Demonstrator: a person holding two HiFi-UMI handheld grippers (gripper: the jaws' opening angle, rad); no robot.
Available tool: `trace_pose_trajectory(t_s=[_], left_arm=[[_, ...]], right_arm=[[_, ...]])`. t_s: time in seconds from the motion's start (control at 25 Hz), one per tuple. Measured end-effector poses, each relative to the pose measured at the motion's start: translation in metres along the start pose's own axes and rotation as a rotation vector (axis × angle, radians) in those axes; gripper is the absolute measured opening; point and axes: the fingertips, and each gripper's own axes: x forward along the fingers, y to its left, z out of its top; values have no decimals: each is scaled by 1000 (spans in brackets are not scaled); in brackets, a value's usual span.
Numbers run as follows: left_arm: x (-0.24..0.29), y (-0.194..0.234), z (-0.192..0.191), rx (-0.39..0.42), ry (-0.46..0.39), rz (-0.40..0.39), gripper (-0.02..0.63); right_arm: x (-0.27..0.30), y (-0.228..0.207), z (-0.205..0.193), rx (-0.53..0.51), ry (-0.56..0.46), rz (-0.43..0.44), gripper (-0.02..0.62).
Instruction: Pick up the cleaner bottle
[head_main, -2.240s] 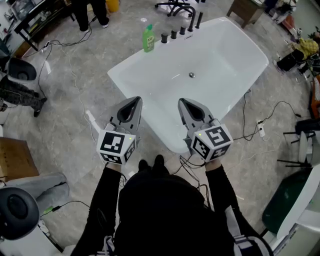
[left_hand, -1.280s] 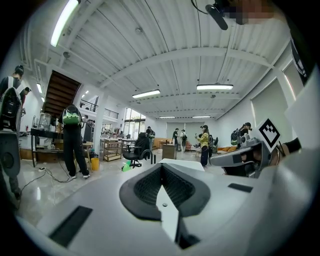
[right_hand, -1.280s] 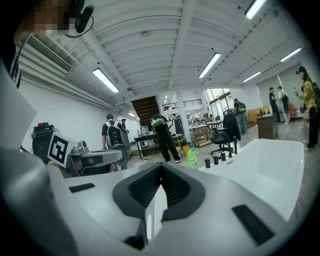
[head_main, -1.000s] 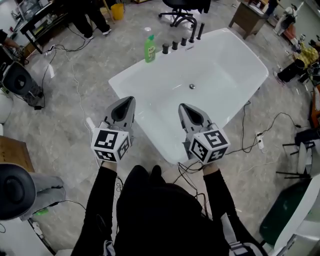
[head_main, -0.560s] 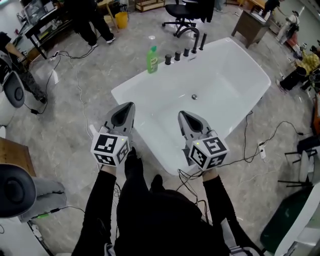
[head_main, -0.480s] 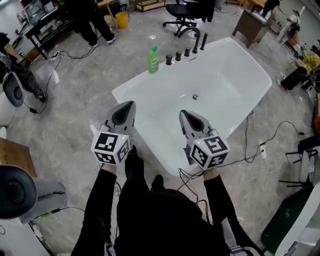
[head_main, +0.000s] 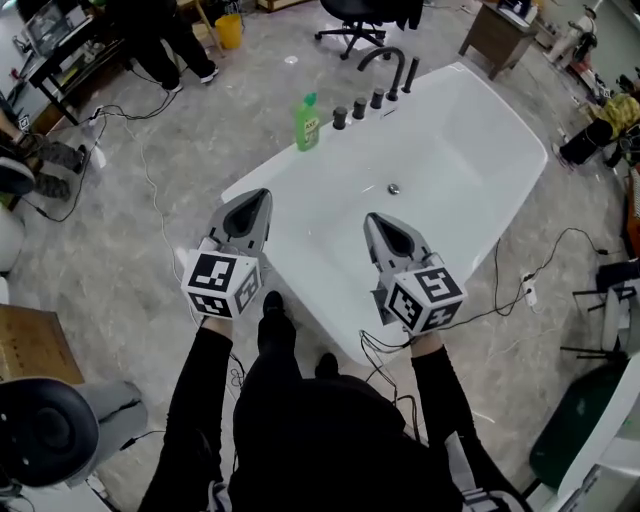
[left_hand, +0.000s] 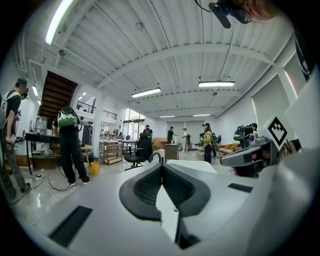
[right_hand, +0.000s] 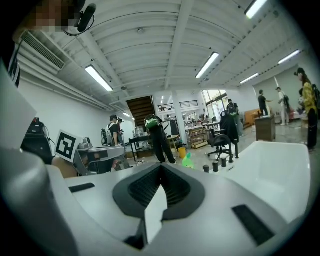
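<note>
Here we hold left claw (head_main: 261, 193) and right claw (head_main: 372, 218) clenched, empty | cleaner bottle (head_main: 306, 123) well ahead, on bathtub (head_main: 460, 120) rim | we'd open early, approach level, grip mid-body.

Grey marble floor (head_main: 120, 250) strewn with cables (head_main: 148, 185), a white bathtub (head_main: 450, 160), a black office chair (head_main: 358, 14), strip lights (left_hand: 219, 84) overhead

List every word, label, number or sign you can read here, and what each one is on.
No text here can be read.
Label on the cleaner bottle: there is print, but it is too small to read.
The square markers: black-and-white patterns only, no words or numbers.
</note>
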Motion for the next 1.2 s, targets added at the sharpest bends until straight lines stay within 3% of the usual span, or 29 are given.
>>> trace_pose_trajectory(t_s=[0.56,0.92,1.2], left_arm=[[91,128,-18,-30,73,-113,8],[148,179,-35,-45,111,-191,8],[179,194,-52,-52,141,-248,9]], right_arm=[[130,-24,3,76,96,-157,2],[179,-45,7,102,134,-266,2],[201,-50,-1,109,165,-306,2]])
